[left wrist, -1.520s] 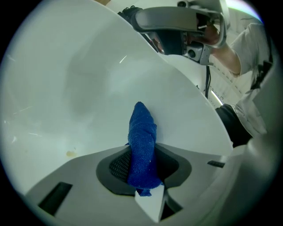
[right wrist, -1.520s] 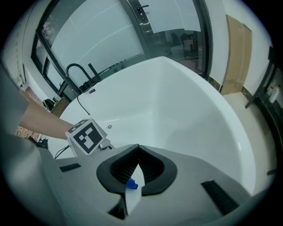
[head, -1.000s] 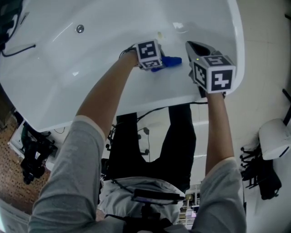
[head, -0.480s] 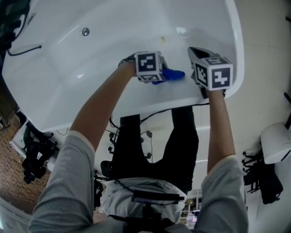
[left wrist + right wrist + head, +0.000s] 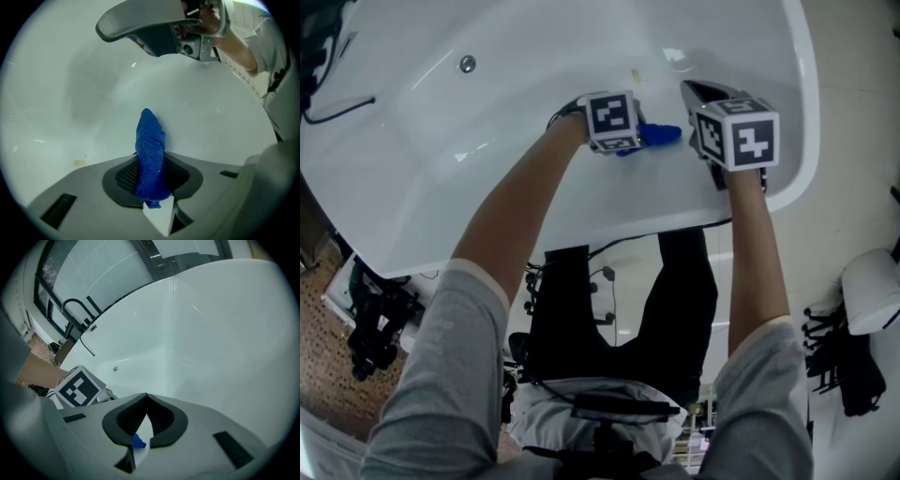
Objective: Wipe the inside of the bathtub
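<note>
- The left claw [image 5: 152,180] is clamped on a blue cloth [image 5: 150,150]. Its dark ribbed pads pinch the lower part of the cloth.
- The cloth is a coarse woven fabric, twisted into a thick upright roll. Its rounded end stands out past the claw's tips, against the tub's inner wall.
- The bathtub [image 5: 487,169] is glossy white with smooth curved walls and soft highlights. Both claws are inside it, near its close rim.
- A small yellowish stain [image 5: 79,163] marks the tub to the left of the left claw and just ahead of it.
- The right claw [image 5: 146,399] has its grey curved jaws together at the tips, with nothing gripped between them. A speck of blue shows through the slot behind the tips.
- The right claw is just beside the cloth's free end, to the right of the left claw.
- A round metal drain fitting [image 5: 467,64] sits well beyond the left claw, on the tub's far slope.
</note>
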